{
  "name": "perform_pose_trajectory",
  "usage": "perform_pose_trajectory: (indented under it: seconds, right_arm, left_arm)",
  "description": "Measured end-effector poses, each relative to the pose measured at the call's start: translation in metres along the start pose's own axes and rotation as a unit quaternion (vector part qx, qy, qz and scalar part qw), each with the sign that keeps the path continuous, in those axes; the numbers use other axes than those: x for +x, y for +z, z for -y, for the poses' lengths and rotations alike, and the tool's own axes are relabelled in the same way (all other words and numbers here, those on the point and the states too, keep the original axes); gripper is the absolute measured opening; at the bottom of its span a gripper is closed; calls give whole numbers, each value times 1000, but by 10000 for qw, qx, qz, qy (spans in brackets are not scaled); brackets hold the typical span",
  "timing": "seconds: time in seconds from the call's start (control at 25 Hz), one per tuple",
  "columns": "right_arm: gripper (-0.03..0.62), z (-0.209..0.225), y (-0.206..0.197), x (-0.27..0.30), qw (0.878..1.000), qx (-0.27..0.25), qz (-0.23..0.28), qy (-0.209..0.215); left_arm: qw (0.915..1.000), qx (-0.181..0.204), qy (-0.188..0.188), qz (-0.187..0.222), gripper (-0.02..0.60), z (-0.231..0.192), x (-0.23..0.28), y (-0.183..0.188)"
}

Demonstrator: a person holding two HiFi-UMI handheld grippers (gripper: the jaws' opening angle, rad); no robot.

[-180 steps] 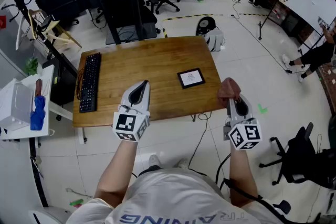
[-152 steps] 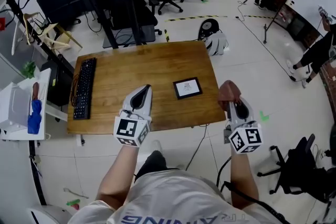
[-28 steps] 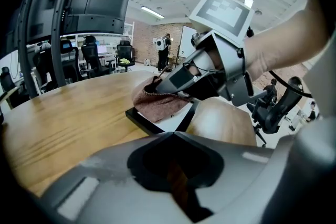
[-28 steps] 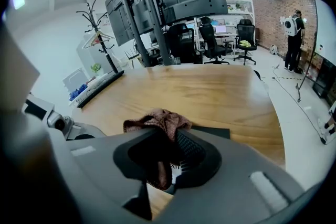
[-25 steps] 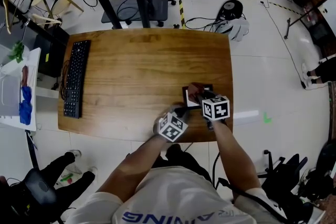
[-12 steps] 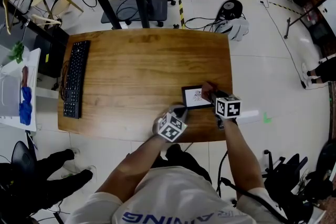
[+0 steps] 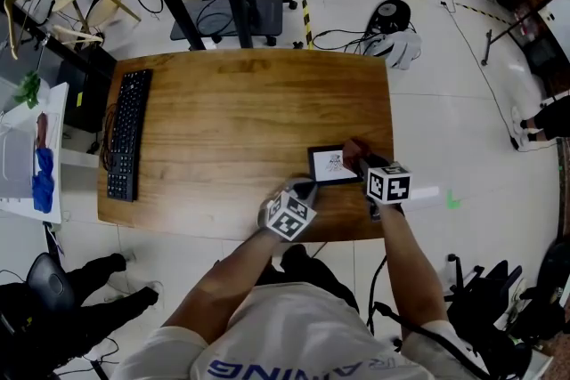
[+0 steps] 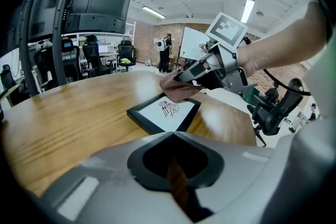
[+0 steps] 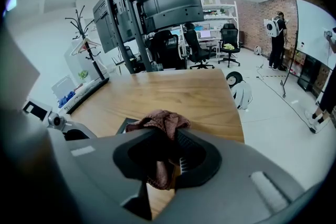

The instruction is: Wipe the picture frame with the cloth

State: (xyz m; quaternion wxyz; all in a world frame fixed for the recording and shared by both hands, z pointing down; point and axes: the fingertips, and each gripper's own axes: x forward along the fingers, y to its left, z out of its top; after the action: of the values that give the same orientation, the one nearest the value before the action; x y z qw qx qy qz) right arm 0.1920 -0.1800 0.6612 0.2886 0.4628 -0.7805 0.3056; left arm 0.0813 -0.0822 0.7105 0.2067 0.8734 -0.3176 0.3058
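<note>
Wiping is the step in hand now, yes?

— I think so. The right gripper (image 7: pixel 360 160) has its jaws closed on the cloth (image 9: pixel 159 122), and the cloth touches the picture frame (image 8: pixel 164 112) at its right edge. Most of the front is not covered, so I judge the wipe to be at one end of a stroke, not finished.

And where does the frame lie?

— Flat on the table (image 7: pixel 223 102), near the front right corner, close to the person. The left gripper (image 7: pixel 305 186) is just beside the frame's near left corner. Its jaws are together and nothing is between them.

What does the next move ask for?

— Probably to draw the cloth across the front toward the left, with light and even pressure. The frame lies loose on a smooth top, so it may slide. The left gripper stands well to brace that corner if needed.

Tell me the materials, please.

— The frame is a thin, flat rectangle with a black border, and inside is a white sheet with a small dark drawing. The cloth is reddish brown, soft, with a rough knitted look, and it is bunched into a lump that sticks out past the jaws. The table is wood with clear grain and a shiny finish that reflects light.
</note>
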Motion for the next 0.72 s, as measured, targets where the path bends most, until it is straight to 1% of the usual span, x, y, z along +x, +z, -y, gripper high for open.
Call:
perform_pose_trajectory:
  seconds: [0.2,0.44,0.72]
  right_arm:
    - [84,-34,7,-7,9992,-210,148,304]
    - [84,-78,4,-4,9964,-242,65,812]
    - [84,-99,-6,7,9946,-301,-121,990]
  left_arm:
    - [10000,0,-14,7,6,0,1,-1]
    - [10000,8,8,-3,6,0,0,0]
    - [10000,-12,-13,-7,6,0,0,0]
